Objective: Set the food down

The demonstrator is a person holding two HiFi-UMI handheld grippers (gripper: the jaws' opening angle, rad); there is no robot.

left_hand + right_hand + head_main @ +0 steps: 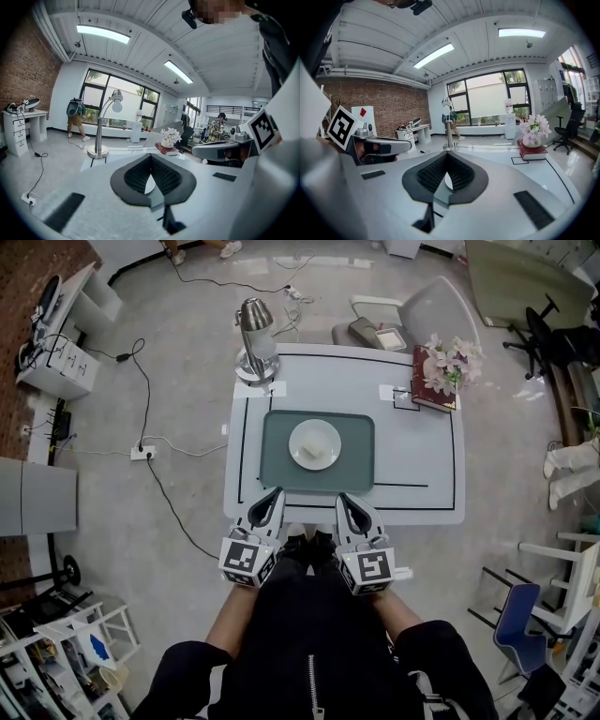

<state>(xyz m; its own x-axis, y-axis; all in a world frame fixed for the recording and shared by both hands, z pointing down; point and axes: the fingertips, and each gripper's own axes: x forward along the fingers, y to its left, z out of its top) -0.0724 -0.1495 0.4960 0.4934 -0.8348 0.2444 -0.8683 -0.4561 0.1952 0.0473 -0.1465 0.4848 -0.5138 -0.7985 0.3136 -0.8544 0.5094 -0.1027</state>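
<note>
Left gripper [274, 495]: the ribbed black jaws are pressed together with nothing between them; it is held at the near edge of the table [422, 456].
Right gripper [345, 498]: its jaws are likewise closed and empty, just beside the left.
Food [317, 450]: 1 pale lump is laid on the plate; its long axis cannot be told.
Plate [302, 432]: round, white and smooth, centred on the tray.
Tray [277, 470]: a flat grey-green rectangle with rounded corners.

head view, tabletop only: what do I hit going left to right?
desk lamp → white plate → red book with the flowers on it. The green tray is left out because its span overlaps the lamp's.
</note>
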